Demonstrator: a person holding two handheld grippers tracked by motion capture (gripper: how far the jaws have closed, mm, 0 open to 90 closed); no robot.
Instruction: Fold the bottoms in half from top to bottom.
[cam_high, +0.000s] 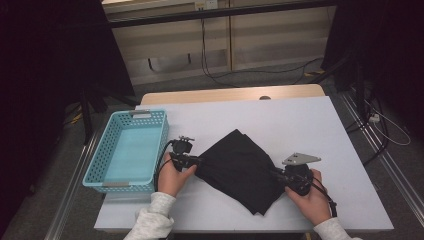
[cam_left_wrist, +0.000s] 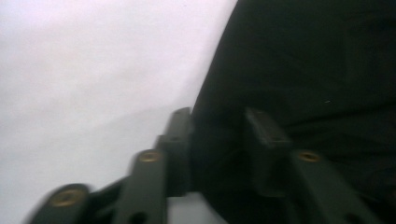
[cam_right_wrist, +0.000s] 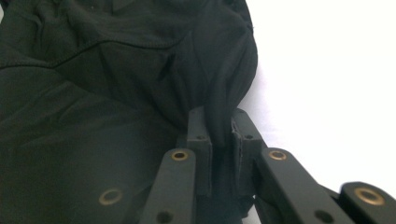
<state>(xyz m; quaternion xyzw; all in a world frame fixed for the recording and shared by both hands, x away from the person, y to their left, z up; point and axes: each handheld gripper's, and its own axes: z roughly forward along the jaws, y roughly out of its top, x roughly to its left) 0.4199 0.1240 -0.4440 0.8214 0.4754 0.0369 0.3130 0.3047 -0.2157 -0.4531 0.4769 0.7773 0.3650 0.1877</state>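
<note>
Starting at the left edge of the worktop (cam_high: 320, 130): a turquoise perforated basket (cam_high: 107, 150) sits there, its outer wall flush with the worktop's left border, with bare pale surface between its inner wall and the cloth. Bare surface also runs behind the cloth to the far edge and out to the right border, the widest free area; the strip along the near edge, where both forearms enter, is narrower.

Left hand-held gripper (cam_high: 196, 162): tip meets the left edge of the black cloth (cam_high: 240, 167). In the left gripper view the jaws stand narrowly apart with a fold of the cloth (cam_left_wrist: 303, 70) between them; whether the pads press on it I cannot tell, the picture being blurred.

Cloth: black, matte, folded to a rough diamond with one corner pointing away and a longer corner toward the near edge. It lies flat on the worktop's middle, between the two grippers. Soft creases and a stitched seam show in the right gripper view (cam_right_wrist: 93, 93).

Right hand-held gripper (cam_high: 276, 175): at the cloth's right edge, jaws narrow and pinched on a bunched ridge of fabric, seen in the right gripper view (cam_right_wrist: 219, 135).

No legible writing, brand or label seen.
</note>
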